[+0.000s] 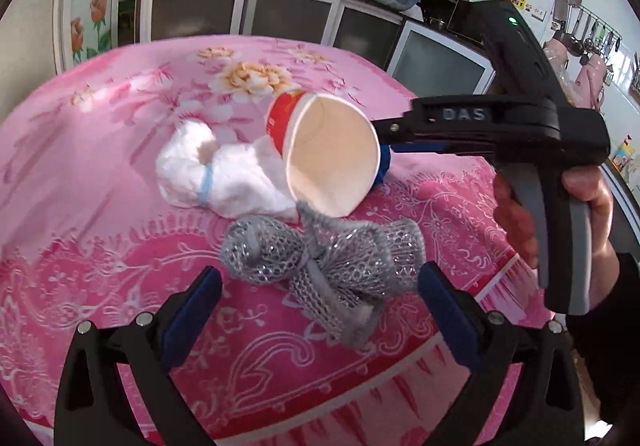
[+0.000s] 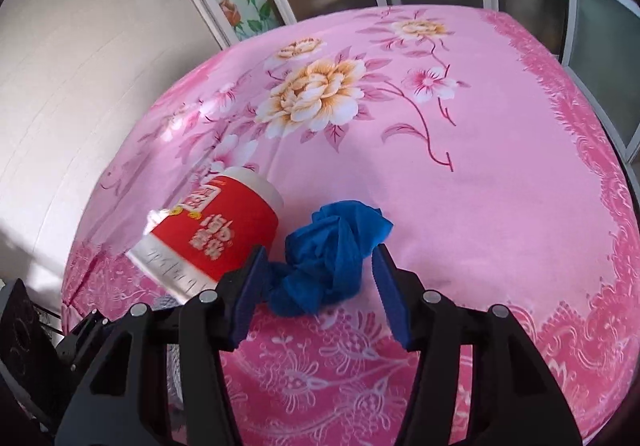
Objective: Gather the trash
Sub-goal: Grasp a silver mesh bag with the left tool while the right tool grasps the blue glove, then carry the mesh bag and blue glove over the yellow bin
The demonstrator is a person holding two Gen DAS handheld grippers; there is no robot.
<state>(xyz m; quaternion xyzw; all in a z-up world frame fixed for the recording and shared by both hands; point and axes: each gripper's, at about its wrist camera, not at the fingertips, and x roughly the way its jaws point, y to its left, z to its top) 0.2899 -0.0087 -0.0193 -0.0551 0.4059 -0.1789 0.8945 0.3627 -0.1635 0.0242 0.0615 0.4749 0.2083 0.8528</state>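
Looking down past my left gripper (image 1: 320,310), I see its blue pads spread wide with nothing pinched, and the silver mesh scrubber (image 1: 320,266) lies crumpled on the pink floral cloth (image 1: 120,246) just ahead of them, partly between the tips. Beyond the scrubber a white wad of tissue with a pale blue band (image 1: 216,174) sits on the cloth, and a red and white paper cup (image 1: 324,150) lies tipped with its mouth toward me, touching the tissue. My right gripper (image 2: 320,274) reaches in beside the cup; its jaws stand parted on either side of a crumpled blue wad (image 2: 328,250), the left pad touching the wad, the right pad just clear of it. My right hand (image 1: 576,202) wraps the grey trigger. Farther off, white cabinets with dark glass doors (image 1: 280,14) run along the wall.
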